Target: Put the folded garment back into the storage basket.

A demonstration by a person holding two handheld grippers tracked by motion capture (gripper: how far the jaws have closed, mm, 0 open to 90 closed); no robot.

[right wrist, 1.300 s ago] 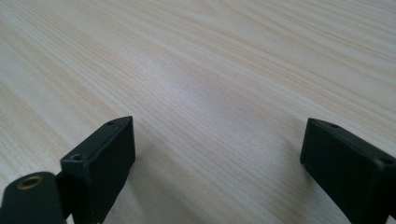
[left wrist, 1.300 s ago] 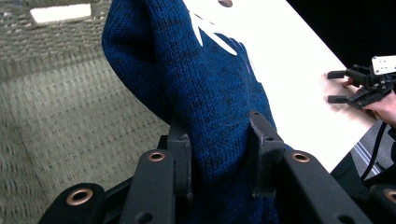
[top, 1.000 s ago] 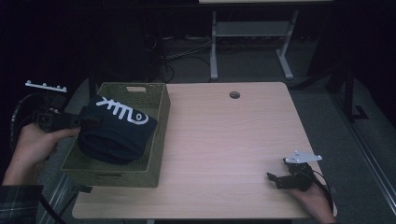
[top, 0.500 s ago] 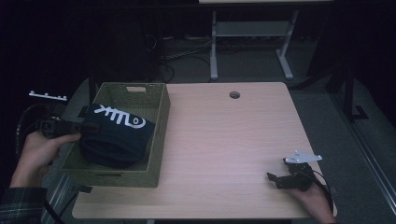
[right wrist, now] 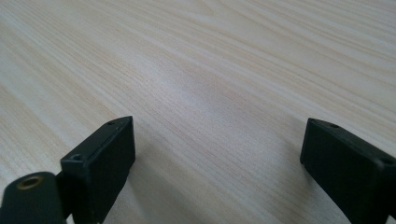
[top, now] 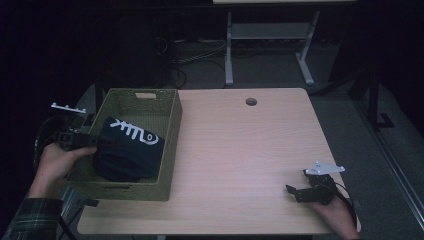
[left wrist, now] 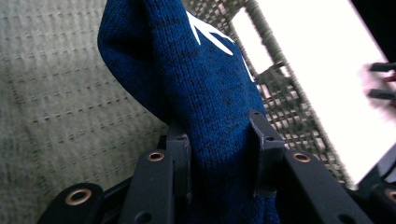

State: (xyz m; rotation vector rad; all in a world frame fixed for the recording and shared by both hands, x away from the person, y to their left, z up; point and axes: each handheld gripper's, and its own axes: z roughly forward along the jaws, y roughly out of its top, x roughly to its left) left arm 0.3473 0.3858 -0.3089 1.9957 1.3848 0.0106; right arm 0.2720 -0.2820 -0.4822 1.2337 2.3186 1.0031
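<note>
A: Left gripper (left wrist: 219, 154)?
B: Jaws pinched on the blue knit garment (left wrist: 205, 93), which sits inside the green basket (top: 170, 145) at the table's left.
A: Step?
B: Looks like placing it. Next: let go, back out.
A: Right gripper (top: 305, 192)?
B: Jaws wide, idle, near right of table (top: 240, 150).

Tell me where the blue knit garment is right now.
In the high view, the blue knit garment lies inside the green woven basket at the table's left side, pinched at its left edge by the left hand-held gripper.
</note>
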